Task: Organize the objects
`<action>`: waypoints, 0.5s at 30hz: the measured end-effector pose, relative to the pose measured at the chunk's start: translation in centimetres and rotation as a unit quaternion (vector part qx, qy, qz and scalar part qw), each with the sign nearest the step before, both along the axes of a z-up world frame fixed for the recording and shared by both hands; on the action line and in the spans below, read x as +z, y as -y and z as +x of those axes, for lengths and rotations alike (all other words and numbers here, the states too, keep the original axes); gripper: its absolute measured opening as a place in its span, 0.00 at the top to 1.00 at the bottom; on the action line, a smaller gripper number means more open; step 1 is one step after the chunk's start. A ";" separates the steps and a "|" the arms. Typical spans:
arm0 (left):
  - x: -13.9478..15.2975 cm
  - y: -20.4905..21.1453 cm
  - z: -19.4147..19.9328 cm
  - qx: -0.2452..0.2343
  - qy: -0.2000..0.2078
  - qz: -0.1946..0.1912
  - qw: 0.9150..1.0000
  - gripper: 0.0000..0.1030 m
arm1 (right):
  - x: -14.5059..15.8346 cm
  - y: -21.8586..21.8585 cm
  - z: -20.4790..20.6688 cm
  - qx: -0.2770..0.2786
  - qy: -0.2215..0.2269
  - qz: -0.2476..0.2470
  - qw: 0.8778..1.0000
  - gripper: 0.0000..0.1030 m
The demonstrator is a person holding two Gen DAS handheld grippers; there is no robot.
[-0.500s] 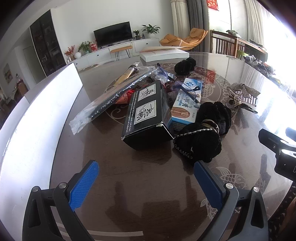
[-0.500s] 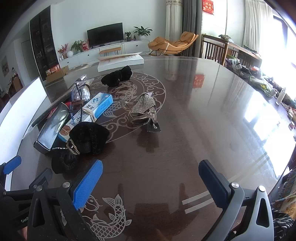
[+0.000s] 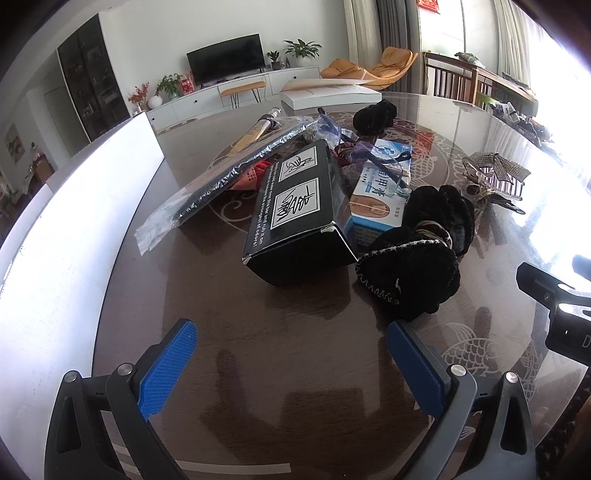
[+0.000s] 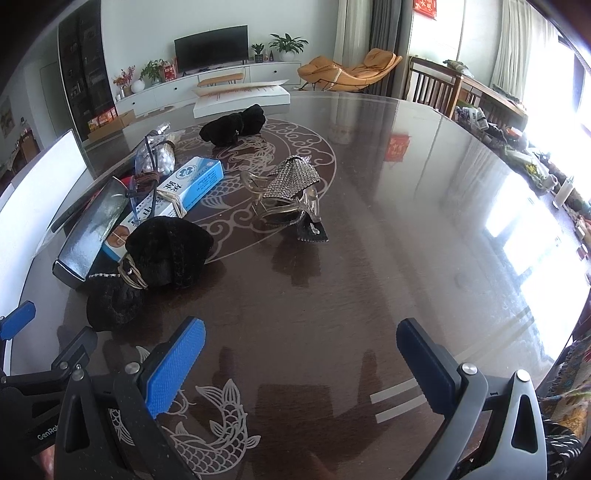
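Both grippers hover above the bench (image 4: 369,258) with jaws fully spread and nothing between them. The left gripper (image 3: 291,365) faces the black box (image 3: 299,218), which leans among the clutter. The right gripper (image 4: 301,363) faces bare surface, with the rhinestone hair clip (image 4: 291,192) farther out, apparently awaiting sorting.

- A home living room.
- A TV (image 4: 211,47) stands on a long white cabinet (image 4: 207,86) with potted plants (image 4: 288,45) on top.
- An orange lounge chair (image 4: 351,70) sits by grey curtains (image 4: 382,31).
- A round dark dining table (image 4: 369,240) fills the foreground.
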State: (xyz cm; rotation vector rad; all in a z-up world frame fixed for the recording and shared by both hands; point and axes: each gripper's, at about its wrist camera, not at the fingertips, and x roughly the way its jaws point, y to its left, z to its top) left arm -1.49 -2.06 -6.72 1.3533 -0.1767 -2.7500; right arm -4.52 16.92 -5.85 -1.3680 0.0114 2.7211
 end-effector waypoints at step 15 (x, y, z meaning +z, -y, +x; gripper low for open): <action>-0.5 0.3 -0.2 0.002 0.010 0.007 1.000 0.00 | -0.3 -0.1 -0.1 -0.002 0.007 0.000 1.000 0.00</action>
